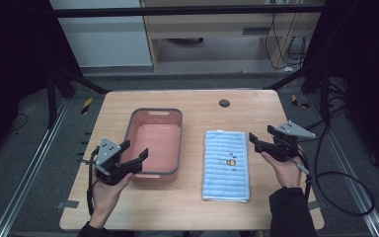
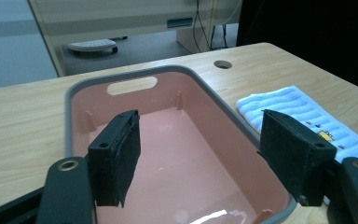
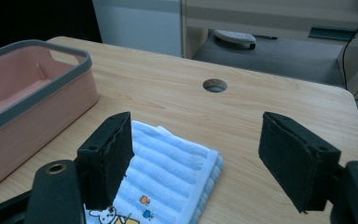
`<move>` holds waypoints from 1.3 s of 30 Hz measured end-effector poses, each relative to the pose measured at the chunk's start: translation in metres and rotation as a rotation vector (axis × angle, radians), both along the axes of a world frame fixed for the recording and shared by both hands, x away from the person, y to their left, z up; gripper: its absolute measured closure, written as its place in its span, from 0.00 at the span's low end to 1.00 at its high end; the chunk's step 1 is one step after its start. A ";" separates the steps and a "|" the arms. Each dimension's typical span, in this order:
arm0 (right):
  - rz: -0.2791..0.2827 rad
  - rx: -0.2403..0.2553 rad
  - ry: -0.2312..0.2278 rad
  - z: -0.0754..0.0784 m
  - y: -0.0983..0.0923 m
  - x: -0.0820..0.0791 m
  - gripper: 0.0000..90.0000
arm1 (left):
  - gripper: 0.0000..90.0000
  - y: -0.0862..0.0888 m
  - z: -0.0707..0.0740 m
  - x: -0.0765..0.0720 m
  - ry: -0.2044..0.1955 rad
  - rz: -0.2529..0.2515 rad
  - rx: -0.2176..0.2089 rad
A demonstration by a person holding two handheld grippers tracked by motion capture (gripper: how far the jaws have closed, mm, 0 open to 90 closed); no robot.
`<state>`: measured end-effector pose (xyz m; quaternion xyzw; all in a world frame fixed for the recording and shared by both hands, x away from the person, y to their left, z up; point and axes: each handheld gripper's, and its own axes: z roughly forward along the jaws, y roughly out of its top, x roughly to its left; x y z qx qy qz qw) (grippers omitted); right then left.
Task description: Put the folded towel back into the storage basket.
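Note:
A pink bin with a grey rim [image 1: 157,110] stands empty on the left half of the wooden table. Right of it lies a folded light-blue striped towel [image 1: 226,165] with a small cartoon print. My left gripper [image 1: 135,149] is open, its jaws reaching over the bin's near left corner; in the left gripper view the gripper [image 2: 200,135] frames the bin's inside wall [image 2: 121,100], with the towel [image 2: 303,114] off to the right. My right gripper [image 1: 254,142] is open just right of the towel's far end. In the right gripper view the gripper [image 3: 196,140] hovers above the towel's corner [image 3: 168,172].
A round cable hole [image 1: 224,103] sits in the table [image 1: 197,111] near its far edge. Black cables trail off the right side onto the floor [image 1: 345,182]. Metal rails flank the table. A hand holds each gripper from the near edge.

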<state>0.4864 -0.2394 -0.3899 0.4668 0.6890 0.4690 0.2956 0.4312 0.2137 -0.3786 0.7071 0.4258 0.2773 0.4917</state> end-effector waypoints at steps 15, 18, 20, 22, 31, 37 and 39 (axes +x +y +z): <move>-0.003 -0.020 0.007 0.004 0.010 0.023 0.31 | 0.34 -0.037 -0.003 0.001 -0.001 -0.055 0.017; -0.012 -0.019 0.010 0.003 0.009 0.026 0.32 | 0.34 -0.045 -0.005 0.001 0.001 -0.069 0.020; -0.016 -0.027 0.012 0.002 0.009 0.029 0.33 | 0.34 -0.051 -0.005 0.001 0.006 -0.083 0.021; -0.018 -0.027 0.021 0.001 0.009 0.033 0.35 | 0.35 -0.062 -0.006 0.001 0.003 -0.101 0.023; -0.009 -0.045 0.043 -0.008 0.011 0.042 0.38 | 0.35 -0.087 -0.017 0.003 0.020 -0.145 0.031; -0.010 -0.061 0.064 -0.016 0.013 0.049 0.40 | 0.35 -0.102 -0.026 0.004 0.036 -0.167 0.043; -0.011 -0.062 0.068 -0.018 0.013 0.051 0.40 | 0.35 -0.107 -0.029 0.004 0.041 -0.173 0.050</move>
